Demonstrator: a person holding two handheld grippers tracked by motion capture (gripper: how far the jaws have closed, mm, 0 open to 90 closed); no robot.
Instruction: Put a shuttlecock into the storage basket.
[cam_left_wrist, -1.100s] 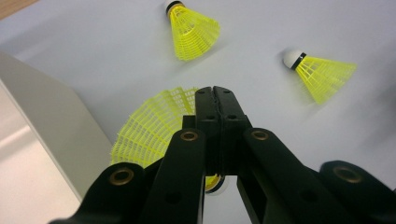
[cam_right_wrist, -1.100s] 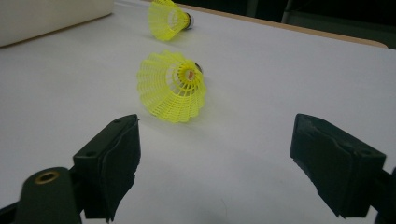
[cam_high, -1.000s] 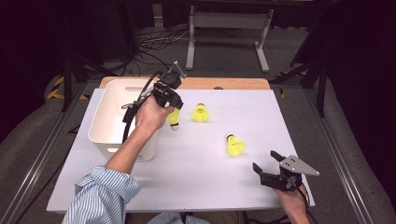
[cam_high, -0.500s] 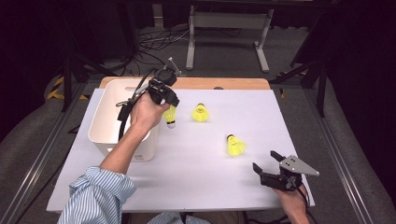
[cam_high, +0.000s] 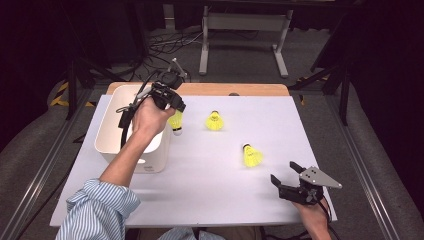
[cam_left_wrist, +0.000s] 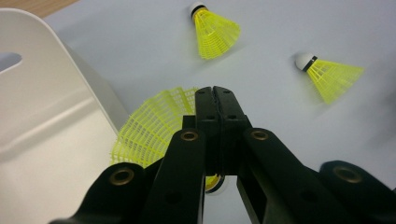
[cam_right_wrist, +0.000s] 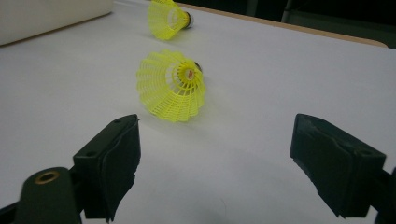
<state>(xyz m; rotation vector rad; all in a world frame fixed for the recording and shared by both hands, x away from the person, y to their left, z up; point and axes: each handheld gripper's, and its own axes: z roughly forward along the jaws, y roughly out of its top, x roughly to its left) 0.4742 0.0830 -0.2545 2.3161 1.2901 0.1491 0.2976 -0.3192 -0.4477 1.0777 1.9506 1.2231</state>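
The held shuttlecock (cam_left_wrist: 154, 128) hangs in the left gripper (cam_left_wrist: 215, 100), whose jaws are pressed together on the thin mesh skirt, cork end down, just outside the bin's (cam_high: 112, 131) right wall near the bench's (cam_high: 210, 185) back left corner. The pinch catches only the skirt's edge, so the shuttlecock could slip out or swing, and the soft mesh may crumple; with so little room to the wall, the cork could also knock the rim and drop outside the bin rather than in.

Two more shuttlecocks (cam_high: 214, 121) (cam_high: 252, 155) lie on the bench, one mid-back, one toward the right front. The right gripper (cam_high: 289, 178) rests at the front right corner, jaws spread and empty.

The left gripper view makes the grip on the mesh plain, which the high view hides behind the hand (cam_high: 150, 116). The high view gives the bin's open mouth and the shuttlecock's place beside it. The right gripper view shows the nearer shuttlecock (cam_right_wrist: 173, 86) lying on its side, skirt toward the spread jaws.
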